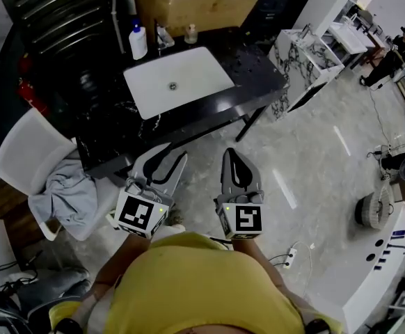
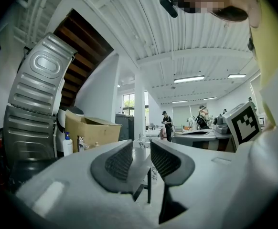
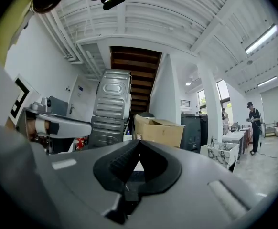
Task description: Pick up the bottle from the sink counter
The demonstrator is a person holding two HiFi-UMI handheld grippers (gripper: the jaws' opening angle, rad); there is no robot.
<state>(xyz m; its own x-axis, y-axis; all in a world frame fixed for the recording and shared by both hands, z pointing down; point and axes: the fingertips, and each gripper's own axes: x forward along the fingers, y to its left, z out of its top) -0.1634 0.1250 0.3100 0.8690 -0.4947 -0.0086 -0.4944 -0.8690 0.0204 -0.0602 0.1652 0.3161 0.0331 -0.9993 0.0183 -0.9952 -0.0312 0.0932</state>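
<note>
A white bottle [image 1: 138, 42] with a blue cap stands at the back left of the black sink counter [image 1: 258, 82], beside the faucet [image 1: 164, 37]. A smaller pale bottle [image 1: 191, 33] stands to the faucet's right. The white bottle [image 2: 68, 144] also shows far off in the left gripper view, in front of a cardboard box. Both grippers are held level over the floor, short of the counter's front edge. My left gripper [image 1: 168, 156] [image 2: 141, 147] has its jaws apart with nothing between them. My right gripper [image 1: 232, 153] [image 3: 139, 142] has its tips together and holds nothing.
A white basin [image 1: 178, 82] is set into the counter. A cardboard box [image 1: 195, 2] sits behind it. A white chair [image 1: 21, 152] with a grey cloth [image 1: 67, 193] stands at the left. A marble stand [image 1: 303, 61] is at the right. People stand far off.
</note>
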